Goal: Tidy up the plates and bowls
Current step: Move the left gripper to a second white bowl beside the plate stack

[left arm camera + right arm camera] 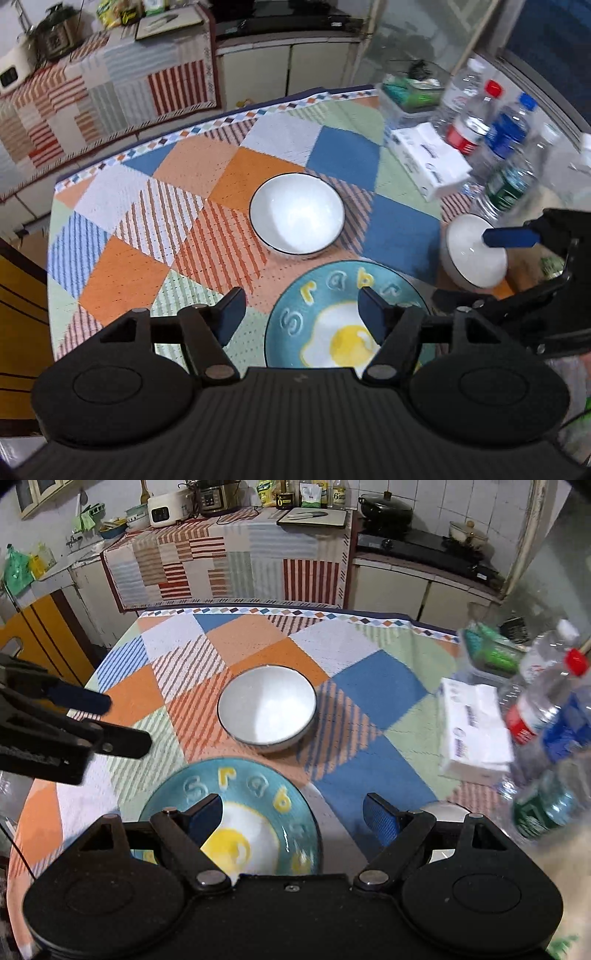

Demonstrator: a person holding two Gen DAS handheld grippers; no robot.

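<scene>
Patchwork tablecloth (376,686) covers table; kitchen counter (424,572) behind.

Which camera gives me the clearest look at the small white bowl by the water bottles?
Left wrist view: the small white bowl shows nearly whole, the right gripper reaching over it. The right wrist view shows only a sliver behind its own gripper.

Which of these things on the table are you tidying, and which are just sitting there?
For the job:
- teal round plate with fried-egg picture
- white black-rimmed bowl
- smaller white bowl

Just lying about:
- clear plastic bottles
- white tissue box
</scene>
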